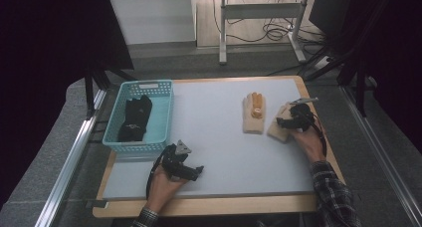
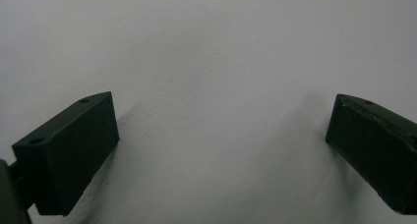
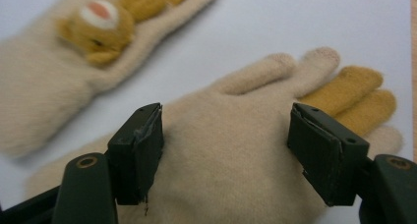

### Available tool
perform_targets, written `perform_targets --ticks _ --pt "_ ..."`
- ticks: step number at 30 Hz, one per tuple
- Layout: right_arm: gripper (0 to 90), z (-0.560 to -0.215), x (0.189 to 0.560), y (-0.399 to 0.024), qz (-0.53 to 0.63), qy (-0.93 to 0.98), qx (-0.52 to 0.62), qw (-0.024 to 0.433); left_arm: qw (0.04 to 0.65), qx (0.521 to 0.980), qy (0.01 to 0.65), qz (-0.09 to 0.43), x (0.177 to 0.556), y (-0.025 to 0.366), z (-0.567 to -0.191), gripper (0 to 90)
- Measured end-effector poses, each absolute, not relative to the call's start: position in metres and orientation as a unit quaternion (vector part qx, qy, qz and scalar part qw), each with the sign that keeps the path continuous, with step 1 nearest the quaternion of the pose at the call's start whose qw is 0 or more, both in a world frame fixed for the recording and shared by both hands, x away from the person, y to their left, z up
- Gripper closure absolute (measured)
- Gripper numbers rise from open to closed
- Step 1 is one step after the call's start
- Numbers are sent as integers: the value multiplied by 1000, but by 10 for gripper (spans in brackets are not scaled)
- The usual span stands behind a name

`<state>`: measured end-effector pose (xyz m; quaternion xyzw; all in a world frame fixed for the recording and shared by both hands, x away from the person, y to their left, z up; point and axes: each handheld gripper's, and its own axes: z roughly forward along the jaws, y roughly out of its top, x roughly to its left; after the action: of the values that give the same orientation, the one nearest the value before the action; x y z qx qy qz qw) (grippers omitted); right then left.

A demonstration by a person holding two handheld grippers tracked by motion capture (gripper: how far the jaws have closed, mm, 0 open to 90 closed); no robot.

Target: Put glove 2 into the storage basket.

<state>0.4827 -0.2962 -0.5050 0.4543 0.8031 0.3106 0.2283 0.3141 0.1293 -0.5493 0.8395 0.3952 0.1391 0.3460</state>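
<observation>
From above, my pale grey table top (image 1: 224, 137) is evenly and softly lit, while the room at nine and three o'clock sinks into near black. The picture is slightly soft, without glare. Along my left claw's black jaws, faint shadows stretch toward twelve o'clock on the bare surface. Over my right claw, the cream knitted glove with mustard fingers (image 3: 246, 135) looks sharp; the second cream glove with the bear face (image 3: 64, 62) at ten o'clock blurs.

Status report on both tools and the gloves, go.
Left tool open, resting on table. Right tool open, straddling near beige glove, not gripping. Second glove beside it. Nothing in the way.
</observation>
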Motion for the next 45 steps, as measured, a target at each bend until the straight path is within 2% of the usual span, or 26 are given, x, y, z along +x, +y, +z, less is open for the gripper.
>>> perform_targets --ticks 3,5,10,15,18,23,33,39,45 --pt "305 -510 487 -294 295 804 458 237 346 839 395 139 314 129 -549 0" --pt "358 -512 488 -294 285 805 461 241 345 841 394 139 314 129 -549 0" --pt "563 -510 486 -290 268 805 469 245 344 841 394 139 314 130 -549 0" --pt "667 -507 483 -292 279 800 468 250 344 841 394 139 314 130 -549 0" --pt "811 -499 477 -295 305 796 460 248 344 841 394 139 314 130 -549 0" --pt "819 -490 469 -295 300 804 444 260 344 841 394 139 314 130 -549 0" --pt "814 -455 438 -284 377 799 410 226 344 841 394 139 314 130 -549 0" --pt "811 -445 411 -251 406 815 363 199 345 840 396 140 314 129 -549 0" --pt "804 -453 384 -199 414 843 301 166 347 838 397 141 314 129 -549 0"
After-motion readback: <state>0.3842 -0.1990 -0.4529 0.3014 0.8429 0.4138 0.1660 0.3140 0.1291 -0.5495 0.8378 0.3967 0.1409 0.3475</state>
